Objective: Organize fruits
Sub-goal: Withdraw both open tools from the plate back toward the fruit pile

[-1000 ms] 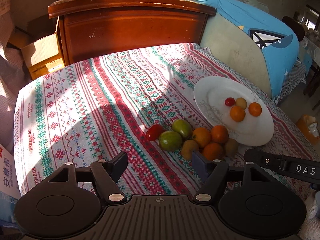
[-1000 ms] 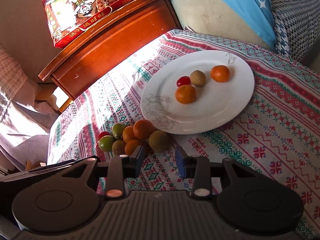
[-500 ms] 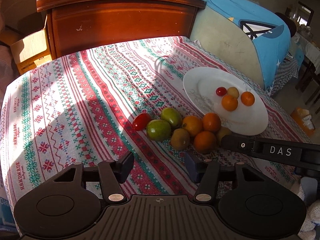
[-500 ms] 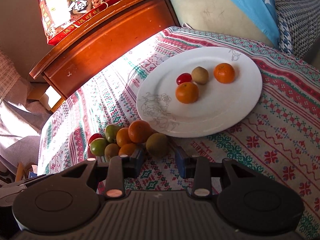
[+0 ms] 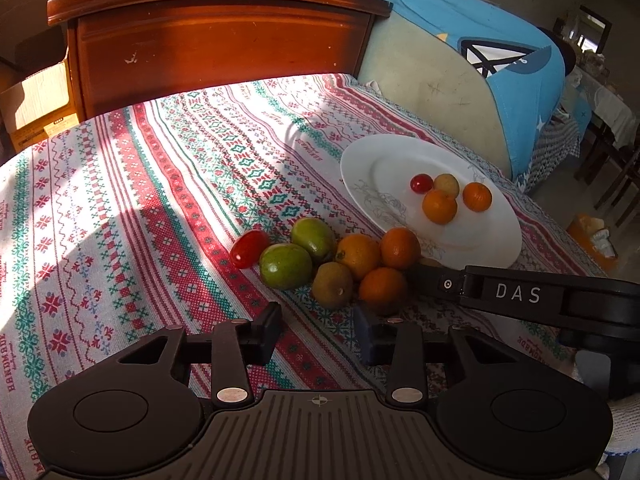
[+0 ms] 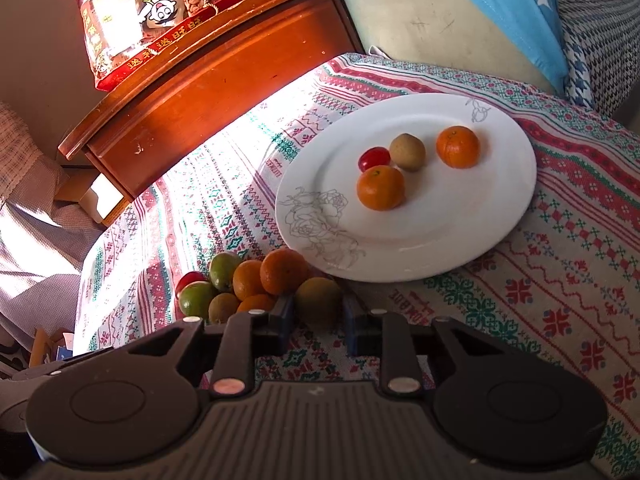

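Observation:
A white plate (image 5: 492,236) (image 6: 500,208) on the patterned cloth holds two oranges, a kiwi and a cherry tomato (image 6: 374,158). Beside its near-left rim lies a pile of fruit: a red tomato (image 5: 249,249), two green fruits (image 5: 286,266), several oranges (image 5: 358,254) and kiwis (image 5: 332,290). My left gripper (image 5: 318,330) is open and empty, just short of the pile. My right gripper (image 6: 318,320) is open with a brown kiwi (image 6: 318,300) between its fingertips; the fingers do not visibly press it. In the left wrist view its arm (image 5: 520,294) reaches in from the right.
A wooden cabinet (image 5: 216,40) stands behind the table with a red snack package (image 6: 160,12) on top. A cardboard box (image 5: 36,108) sits at the far left. A blue-covered cushion (image 5: 500,76) and a checked fabric (image 6: 600,28) lie to the right.
My right gripper has moved forward to the pile, so the brown kiwi now sits between its fingers. My left gripper has edged closer to the fruit pile.

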Available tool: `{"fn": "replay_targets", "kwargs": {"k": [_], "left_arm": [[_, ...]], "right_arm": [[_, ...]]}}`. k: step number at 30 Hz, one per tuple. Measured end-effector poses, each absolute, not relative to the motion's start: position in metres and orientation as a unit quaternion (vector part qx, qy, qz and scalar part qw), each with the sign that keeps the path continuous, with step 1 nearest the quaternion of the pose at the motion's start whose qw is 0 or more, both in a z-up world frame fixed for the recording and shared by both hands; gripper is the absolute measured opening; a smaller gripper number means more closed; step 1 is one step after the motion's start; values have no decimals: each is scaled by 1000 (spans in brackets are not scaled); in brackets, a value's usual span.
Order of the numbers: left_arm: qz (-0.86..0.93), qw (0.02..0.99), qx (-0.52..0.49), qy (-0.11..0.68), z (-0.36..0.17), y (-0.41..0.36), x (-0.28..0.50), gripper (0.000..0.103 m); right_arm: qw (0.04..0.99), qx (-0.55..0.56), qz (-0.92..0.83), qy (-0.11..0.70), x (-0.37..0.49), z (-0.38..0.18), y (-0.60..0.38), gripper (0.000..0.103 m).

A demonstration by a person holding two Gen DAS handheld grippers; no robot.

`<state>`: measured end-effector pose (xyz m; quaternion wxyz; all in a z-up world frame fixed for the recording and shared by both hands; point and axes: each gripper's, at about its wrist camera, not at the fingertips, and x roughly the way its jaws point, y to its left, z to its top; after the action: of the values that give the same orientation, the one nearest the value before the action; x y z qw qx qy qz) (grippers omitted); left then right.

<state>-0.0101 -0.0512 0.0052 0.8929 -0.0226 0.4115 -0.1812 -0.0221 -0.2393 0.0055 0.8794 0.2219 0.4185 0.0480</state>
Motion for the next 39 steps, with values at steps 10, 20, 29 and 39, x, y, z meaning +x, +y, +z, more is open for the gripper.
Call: {"fn": "replay_targets", "kwargs": {"k": [10,20,29,39], "left_arm": [[-191,895,-18,402,0,-57,-7,26],[-186,902,-10,391,-2,-65,-2,26],[-185,906,4,381,-4,-70,-4,22],[-176,907,-1,383,1,-65,-11,21]], "right_arm": [[872,229,43,430,-34,8,-255,25],[870,234,44,431,-35,8,-256,25],[870,236,45,432,-35,8,-255,26],[874,225,55,428,-40,12,-253,26]]}}
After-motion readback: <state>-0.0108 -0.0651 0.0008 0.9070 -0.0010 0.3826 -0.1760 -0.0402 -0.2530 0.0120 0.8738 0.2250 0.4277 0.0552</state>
